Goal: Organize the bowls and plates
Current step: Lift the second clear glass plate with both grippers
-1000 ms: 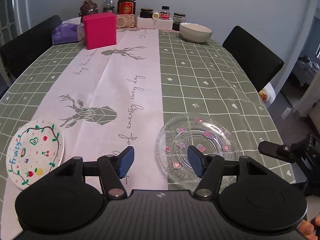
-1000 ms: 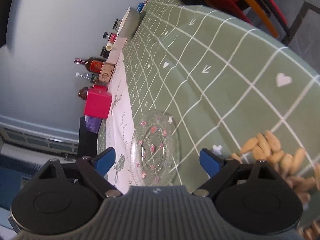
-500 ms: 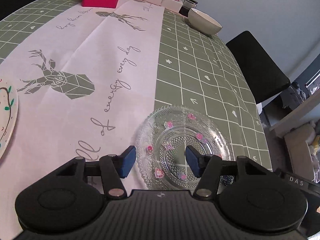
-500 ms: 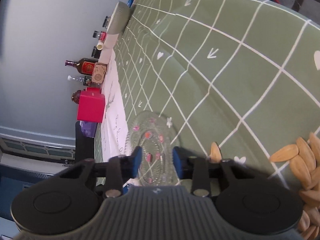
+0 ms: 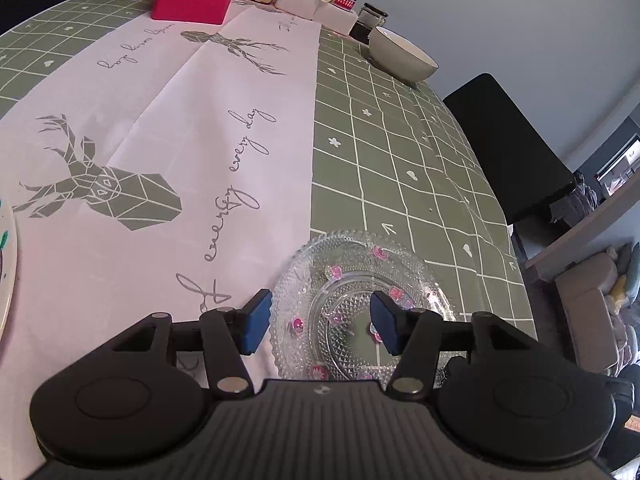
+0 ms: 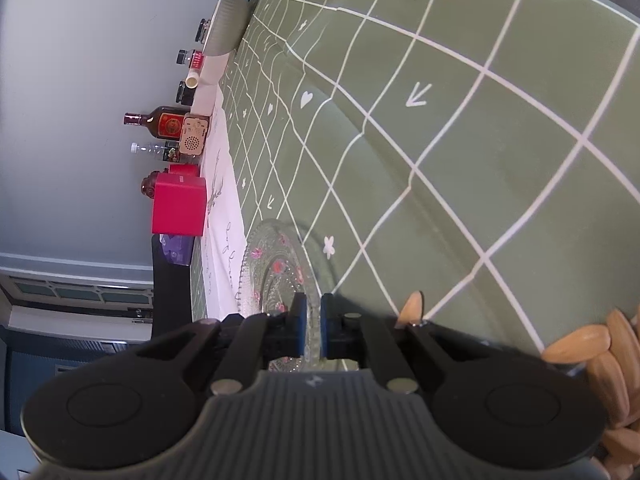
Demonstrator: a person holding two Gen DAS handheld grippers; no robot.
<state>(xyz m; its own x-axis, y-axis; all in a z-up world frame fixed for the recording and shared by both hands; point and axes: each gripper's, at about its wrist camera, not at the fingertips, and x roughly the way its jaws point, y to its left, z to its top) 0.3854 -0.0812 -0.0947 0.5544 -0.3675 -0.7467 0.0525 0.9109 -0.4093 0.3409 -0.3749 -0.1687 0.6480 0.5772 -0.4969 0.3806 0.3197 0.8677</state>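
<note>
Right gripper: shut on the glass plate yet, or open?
Shut on it: the right gripper's blue pads pinch the glass plate's near rim edgewise.

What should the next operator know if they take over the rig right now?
Right gripper: has just closed, shut on the near rim of the glass plate, which lies on the table.
Left gripper: open, fingers straddling the plate's left rim, not pressing.
Grey bowl sits at the far edge; painted plate at the left edge of the left wrist view.
Done: plate gripped. Left: lift it, group plates and bowl.
</note>
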